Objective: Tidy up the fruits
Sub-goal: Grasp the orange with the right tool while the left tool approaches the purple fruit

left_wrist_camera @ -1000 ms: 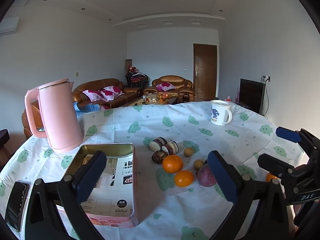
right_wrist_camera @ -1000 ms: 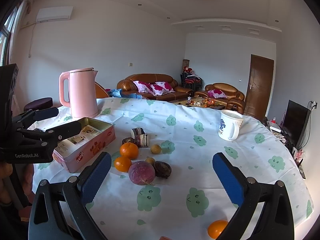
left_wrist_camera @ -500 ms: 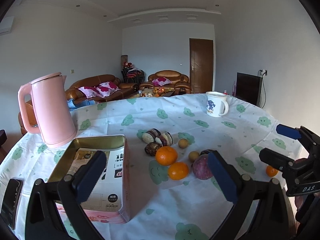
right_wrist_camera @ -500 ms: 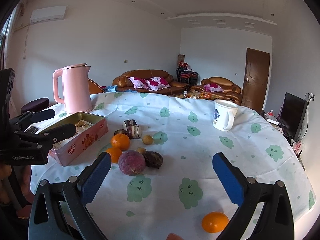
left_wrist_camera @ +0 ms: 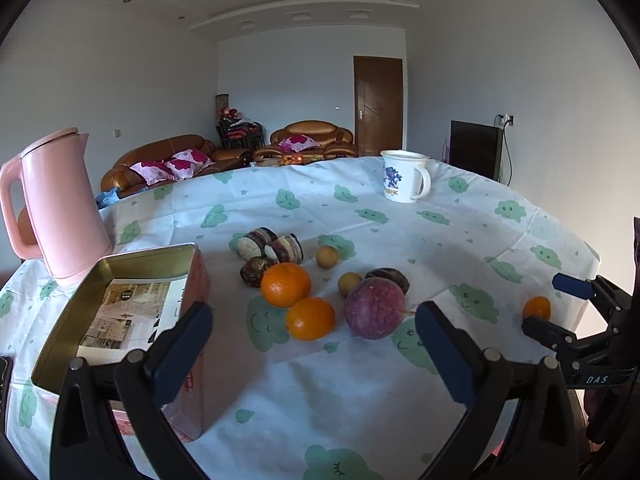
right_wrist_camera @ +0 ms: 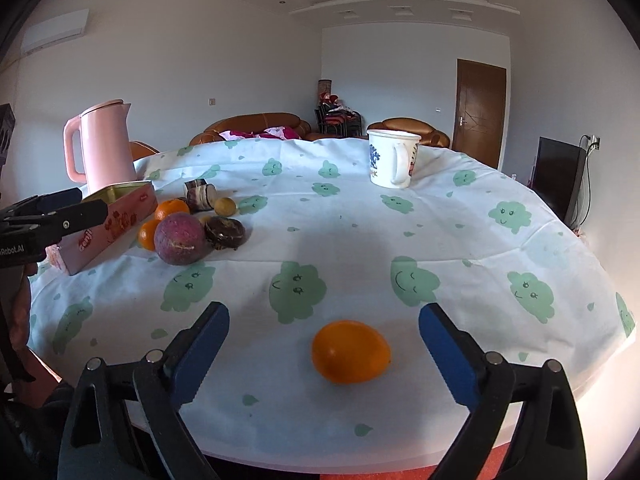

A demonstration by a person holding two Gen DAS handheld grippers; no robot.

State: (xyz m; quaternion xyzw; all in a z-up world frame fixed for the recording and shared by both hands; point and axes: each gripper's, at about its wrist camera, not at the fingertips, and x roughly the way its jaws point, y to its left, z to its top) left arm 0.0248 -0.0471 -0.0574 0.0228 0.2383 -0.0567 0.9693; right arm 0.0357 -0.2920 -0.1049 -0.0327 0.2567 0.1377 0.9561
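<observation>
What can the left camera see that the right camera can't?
Only the left wrist view looks down into the open tin, with printed paper inside. Only the right wrist view shows the lone orange up close, lying between the open right gripper fingers, untouched. Both show the pink kettle, the mug, the purple fruit and the tablecloth.
</observation>
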